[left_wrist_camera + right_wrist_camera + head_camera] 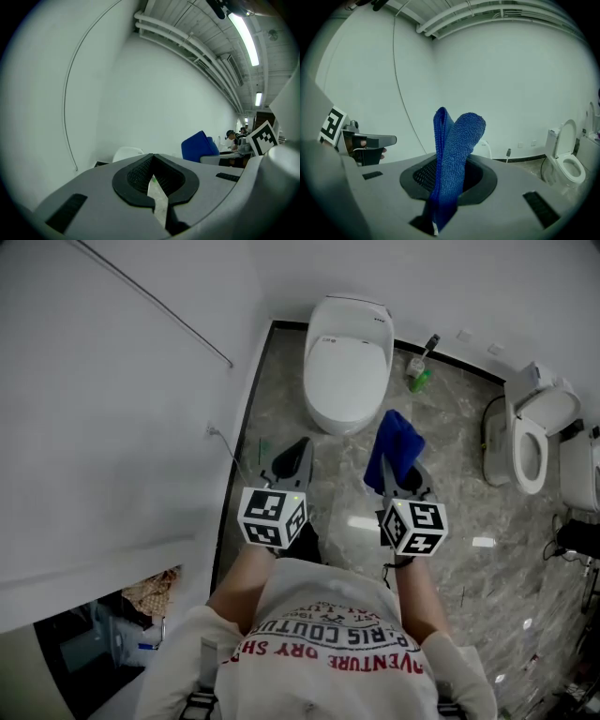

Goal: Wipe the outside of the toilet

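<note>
I have the toilet [347, 357] at twelve o'clock in the head view, lid down, standing on the marbled floor [450, 521] against the white wall [112, 409], well ahead of both tongs. The right tongs [405, 482] are clamped on a blue cloth [454, 159], which stands up in a fold above the pads. The left tongs [298, 448] are drawn nearly together with only a thin slit between them and nothing in it. A second toilet [539, 427] with its seat raised sits at three o'clock. Just right of the near toilet's tank stands a small green-based item [419, 376], perhaps a bottle or brush; I cannot tell which.
</note>
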